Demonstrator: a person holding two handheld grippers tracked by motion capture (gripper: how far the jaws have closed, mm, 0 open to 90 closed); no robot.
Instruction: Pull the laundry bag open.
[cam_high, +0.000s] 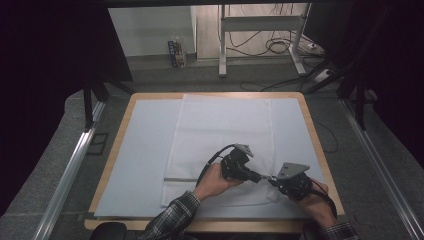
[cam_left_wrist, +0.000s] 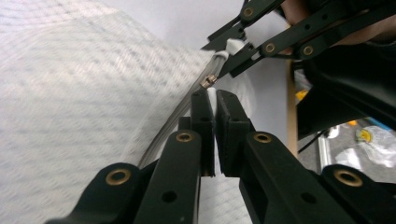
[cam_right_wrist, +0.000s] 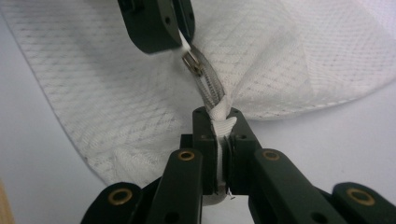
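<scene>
tabletop (cam_high: 115, 165): wooden board, rounded corners, pale blue-grey sheet over most of it.
cloth cover (cam_high: 222, 135): white, woven diamond/waffle texture, rectangular, lies flat along the middle of the sheet, near edge towards the person. Looks like a zippered cover.
zipper (cam_right_wrist: 208, 84): grey, fine teeth, runs along the cover's near end; small metal slider (cam_right_wrist: 191, 63) with a dull brass look.
left gripper (cam_high: 260, 176): black, bolted link arms with brass rivets, grey three-cornered plate on top. Jaws are closed, pinching a thin white bit of fabric just beside the slider.
right gripper (cam_high: 272, 181): same build. Jaws are clamped on the white fabric tab (cam_right_wrist: 222, 122) at the zipper's end, tab folded and bunched between the pads.
relation: the two jaw tips meet nearly nose to nose at the cover's near right corner, zipper stretched short between them.
hands: left hand (cam_high: 212, 181) in a plaid sleeve; right hand (cam_high: 315, 202) at the tabletop's near right edge.
</scene>
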